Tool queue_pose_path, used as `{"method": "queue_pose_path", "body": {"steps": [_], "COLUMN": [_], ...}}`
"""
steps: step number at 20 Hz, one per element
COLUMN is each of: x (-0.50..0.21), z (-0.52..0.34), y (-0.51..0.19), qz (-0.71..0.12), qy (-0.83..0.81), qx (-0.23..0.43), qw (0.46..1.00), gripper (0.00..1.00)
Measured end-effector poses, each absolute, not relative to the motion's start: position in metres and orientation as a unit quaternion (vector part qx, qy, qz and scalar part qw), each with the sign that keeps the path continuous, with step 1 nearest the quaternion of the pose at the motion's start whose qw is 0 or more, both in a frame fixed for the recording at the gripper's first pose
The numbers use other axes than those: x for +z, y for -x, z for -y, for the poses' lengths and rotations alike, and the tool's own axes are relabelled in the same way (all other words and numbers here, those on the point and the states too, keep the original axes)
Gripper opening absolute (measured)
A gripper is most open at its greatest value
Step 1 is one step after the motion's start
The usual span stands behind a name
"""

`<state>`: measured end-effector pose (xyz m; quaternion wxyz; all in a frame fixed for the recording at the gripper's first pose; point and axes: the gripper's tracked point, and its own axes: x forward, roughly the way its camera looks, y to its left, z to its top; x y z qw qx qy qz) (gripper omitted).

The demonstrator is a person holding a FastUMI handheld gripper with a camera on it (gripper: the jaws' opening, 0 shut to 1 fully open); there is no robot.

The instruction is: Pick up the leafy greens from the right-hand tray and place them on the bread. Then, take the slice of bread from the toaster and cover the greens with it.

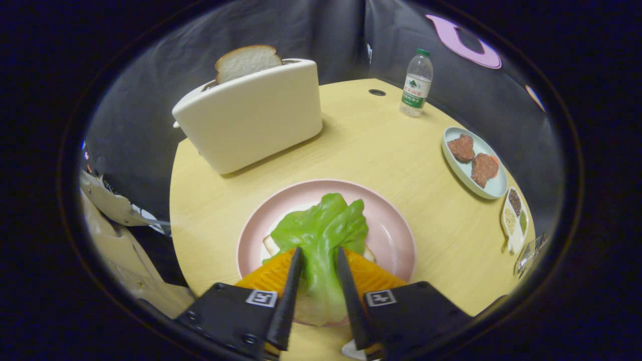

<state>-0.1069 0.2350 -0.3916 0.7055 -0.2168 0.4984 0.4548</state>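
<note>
The leafy greens [323, 228] lie over a slice of bread [271, 244] on a pink plate [396, 225], just ahead of the fingers. Their pale stem runs back between the two fingers and fills the gap. My gripper [319, 253] is shut on the stem, low over the plate's near rim. The bread is mostly hidden by the leaf. Beyond the plate stands a white toaster [251, 120] with a second bread slice [247, 62] sticking up from its slot.
On the round wooden table [381, 145], a water bottle [417, 82] stands at the far side. To the right sits a pale blue tray [494, 188] with two brown patties, and beside it a small divided dish [515, 215]. A person's sleeve [115, 235] is at the left.
</note>
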Motion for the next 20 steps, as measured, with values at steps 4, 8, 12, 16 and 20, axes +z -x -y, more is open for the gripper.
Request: {"method": "queue_pose_path", "body": {"steps": [4, 8, 12, 16, 20], "x": [-0.385, -0.361, -0.318, -0.279, -0.259], "z": [-0.236, -0.252, -0.288, -0.327, -0.358], "y": [0.106, 0.103, 0.094, 0.084, 0.083], "qz": [-0.494, -0.481, -0.445, -0.417, -0.402], "qy": [0.217, 0.199, 0.182, 0.168, 0.173], "qx": [0.451, 0.443, 0.454, 0.459, 0.468], "qw": [0.711, 0.730, 0.750, 0.766, 0.767], "gripper": [0.62, 0.79, 0.97, 1.00, 1.00]}}
